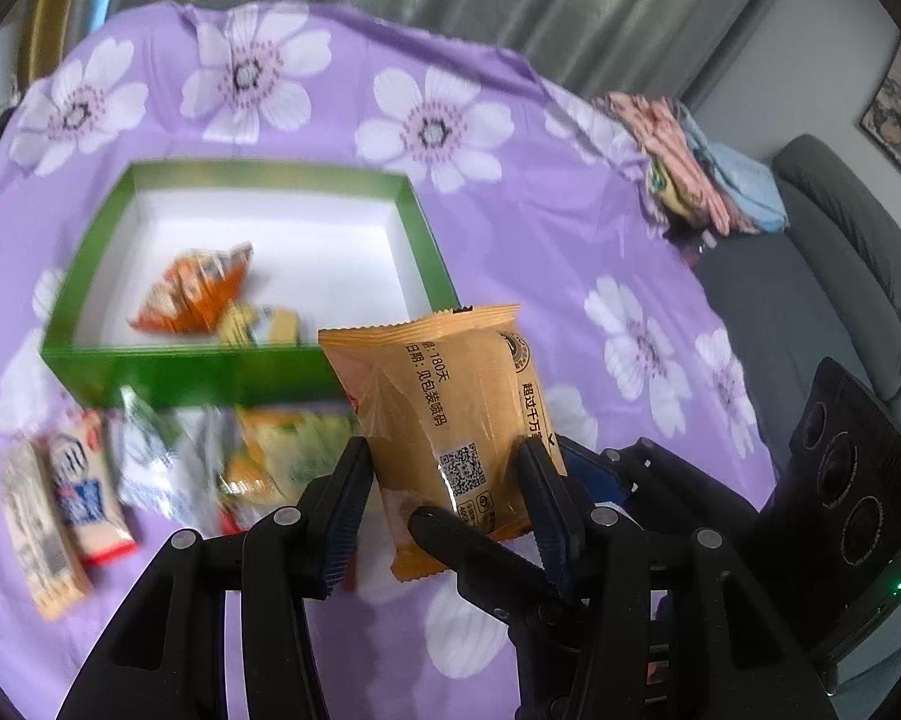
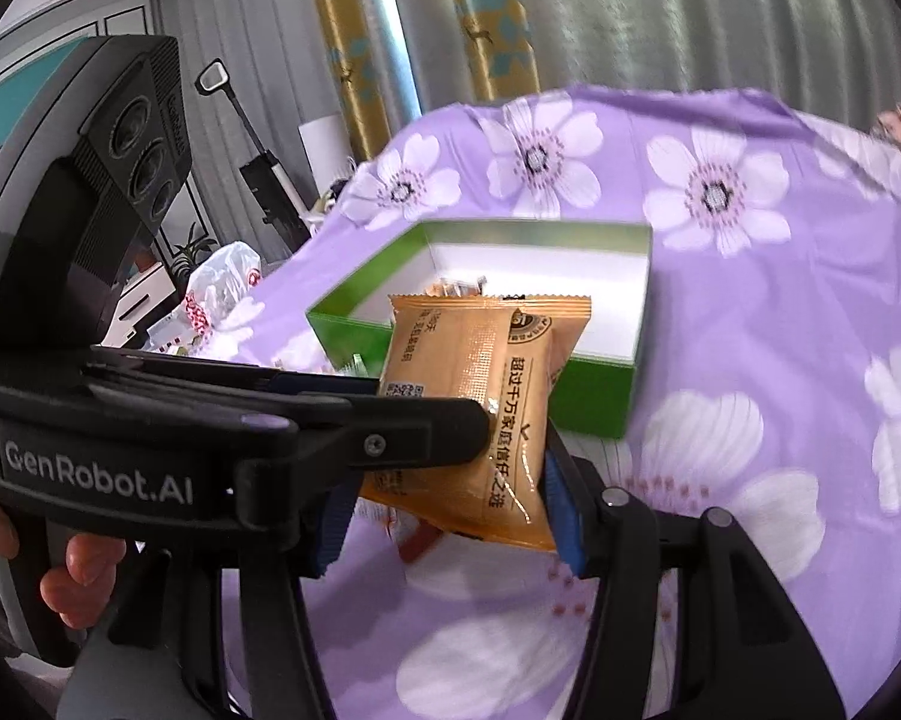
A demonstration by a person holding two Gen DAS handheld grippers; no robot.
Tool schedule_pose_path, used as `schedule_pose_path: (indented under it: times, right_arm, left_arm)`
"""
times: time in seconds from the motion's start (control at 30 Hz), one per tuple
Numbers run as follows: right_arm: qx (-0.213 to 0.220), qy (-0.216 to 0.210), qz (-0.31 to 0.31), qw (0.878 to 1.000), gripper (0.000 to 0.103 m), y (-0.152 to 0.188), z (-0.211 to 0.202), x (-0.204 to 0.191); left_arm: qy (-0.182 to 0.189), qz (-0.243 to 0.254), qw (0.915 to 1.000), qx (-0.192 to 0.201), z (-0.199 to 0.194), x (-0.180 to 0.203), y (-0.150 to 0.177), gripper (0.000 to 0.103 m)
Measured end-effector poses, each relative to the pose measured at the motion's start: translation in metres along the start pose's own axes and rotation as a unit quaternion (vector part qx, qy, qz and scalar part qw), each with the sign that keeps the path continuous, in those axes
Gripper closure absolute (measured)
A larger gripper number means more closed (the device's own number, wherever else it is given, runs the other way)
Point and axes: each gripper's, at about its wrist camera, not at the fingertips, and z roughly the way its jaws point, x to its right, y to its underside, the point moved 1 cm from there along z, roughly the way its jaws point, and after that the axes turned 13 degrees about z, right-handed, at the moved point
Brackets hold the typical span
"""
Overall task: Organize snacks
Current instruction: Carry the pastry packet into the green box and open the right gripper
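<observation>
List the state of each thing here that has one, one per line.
Orange snack packet: lifted above the table, gripped by both grippers.
Green box: open, two snacks inside.
Left gripper: jaws shut on the packet.
Right gripper: jaws shut on the same packet.

"GenRobot.AI" on the left gripper (image 2: 450,414); "180天" on orange packet (image 1: 450,420).

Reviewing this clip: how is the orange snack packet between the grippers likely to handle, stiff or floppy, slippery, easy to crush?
The orange snack packet looks puffy and probably light; it stands upright though held only low down by the left gripper and right gripper. Its glossy film shows glare, so it may slip. The wrapper creases at the fingers, so hard squeezing could crush the contents.
</observation>
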Motion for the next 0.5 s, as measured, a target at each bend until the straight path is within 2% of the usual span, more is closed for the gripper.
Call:
schedule_pose_path:
  times: [0.23,0.5]
  right_arm:
    - [0.031,-0.004,-0.03,0.999,0.048,-0.042,0.011,-0.016]
    - [0.054,-0.005,-0.041,0.998,0.048,-0.088,0.032,-0.022]
  left_arm:
    - [-0.003,0.003,0.9996,0.027,-0.015,-0.024,-0.04,0.053]
    - [-0.01,0.006,0.9991,0.04,-0.012,-0.047,-0.077,0.053]
